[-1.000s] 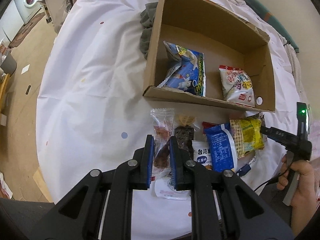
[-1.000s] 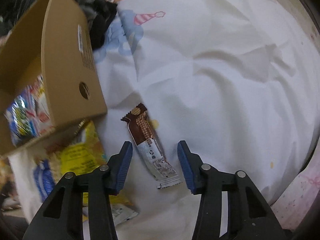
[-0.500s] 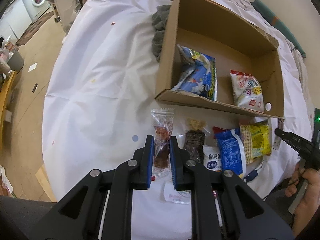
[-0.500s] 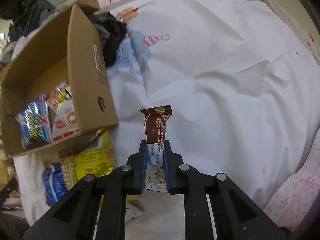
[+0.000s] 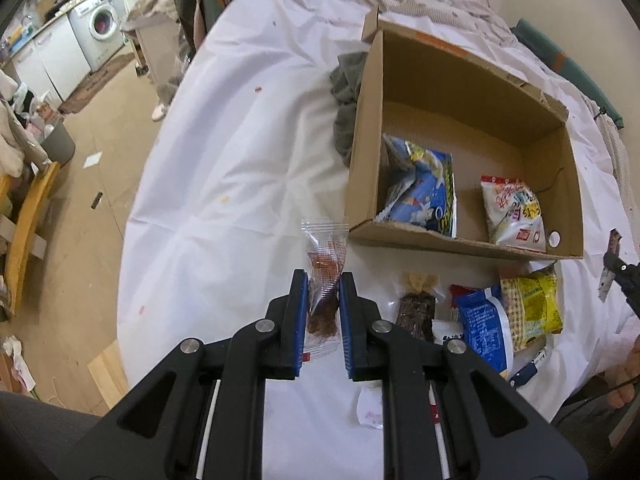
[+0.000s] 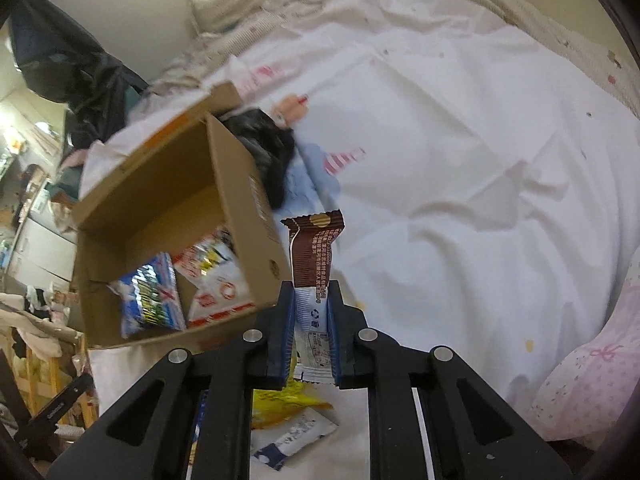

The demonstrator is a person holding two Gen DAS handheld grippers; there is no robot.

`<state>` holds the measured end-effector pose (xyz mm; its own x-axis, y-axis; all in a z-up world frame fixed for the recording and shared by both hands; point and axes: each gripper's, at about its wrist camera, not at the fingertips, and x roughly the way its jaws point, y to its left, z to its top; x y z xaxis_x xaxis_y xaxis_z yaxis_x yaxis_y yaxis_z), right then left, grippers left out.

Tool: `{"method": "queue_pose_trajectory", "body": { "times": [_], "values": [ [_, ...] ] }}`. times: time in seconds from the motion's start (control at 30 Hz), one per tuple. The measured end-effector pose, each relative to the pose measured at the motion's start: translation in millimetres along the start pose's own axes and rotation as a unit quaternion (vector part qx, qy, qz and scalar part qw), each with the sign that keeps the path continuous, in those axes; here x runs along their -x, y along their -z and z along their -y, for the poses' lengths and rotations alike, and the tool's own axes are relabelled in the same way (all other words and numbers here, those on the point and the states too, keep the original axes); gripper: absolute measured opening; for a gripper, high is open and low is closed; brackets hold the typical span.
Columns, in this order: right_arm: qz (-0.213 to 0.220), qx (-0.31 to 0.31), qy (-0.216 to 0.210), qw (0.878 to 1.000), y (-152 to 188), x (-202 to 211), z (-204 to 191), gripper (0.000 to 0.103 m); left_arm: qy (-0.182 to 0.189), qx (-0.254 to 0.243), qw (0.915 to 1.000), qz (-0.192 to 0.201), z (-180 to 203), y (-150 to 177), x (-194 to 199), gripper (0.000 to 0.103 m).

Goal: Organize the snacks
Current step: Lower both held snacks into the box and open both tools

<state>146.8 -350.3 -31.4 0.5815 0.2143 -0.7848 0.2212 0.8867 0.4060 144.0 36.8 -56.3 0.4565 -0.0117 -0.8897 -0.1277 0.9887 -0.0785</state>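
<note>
My left gripper [image 5: 323,280] is shut on a clear packet of reddish dried snack [image 5: 325,258], held above the white sheet just left of the cardboard box [image 5: 366,136]. The box holds a blue bag [image 5: 426,194] and a white bag [image 5: 514,212]. My right gripper [image 6: 312,292] is shut on a brown and white wafer bar [image 6: 314,252], lifted upright off the sheet beside the box [image 6: 236,184]. That bar and the right gripper's tip [image 5: 614,264] show at the right edge of the left wrist view. Loose snacks lie in front of the box: a dark bar [image 5: 416,308], a blue pack [image 5: 482,328], a yellow pack [image 5: 530,304].
Grey cloth [image 5: 346,92] lies bunched against the box's far left corner. The white sheet [image 6: 460,160] spreads wide to the right, with a pink pillow [image 6: 592,384] at its edge. Left of the bed are bare floor, a washing machine [image 5: 102,24] and clutter.
My right gripper closed on the wafer bar and raised it off the sheet, tilting toward the box. My left gripper kept its grip on the clear packet and tipped upward a little.
</note>
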Motion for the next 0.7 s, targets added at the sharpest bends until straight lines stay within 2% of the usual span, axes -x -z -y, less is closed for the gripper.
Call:
{"method": "queue_pose_trajectory", "body": {
  "times": [0.2,0.33,0.43,0.7],
  "values": [
    [0.035,0.004,-0.062,0.997,-7,14,-11,0.015,0.010,0.011,0.9994,0.031,3,-5,27,0.012],
    [0.039,0.013,-0.094,0.995,-9,17,-23,0.015,0.007,0.002,0.9985,0.055,11,-16,42,0.012],
    [0.041,0.024,-0.109,0.993,-9,19,-32,0.015,0.001,-0.017,0.9973,0.072,20,-24,49,0.012],
    [0.038,0.044,-0.137,0.989,-8,21,-48,0.015,0.007,-0.036,0.9957,0.085,36,-46,53,0.012]
  ]
}}
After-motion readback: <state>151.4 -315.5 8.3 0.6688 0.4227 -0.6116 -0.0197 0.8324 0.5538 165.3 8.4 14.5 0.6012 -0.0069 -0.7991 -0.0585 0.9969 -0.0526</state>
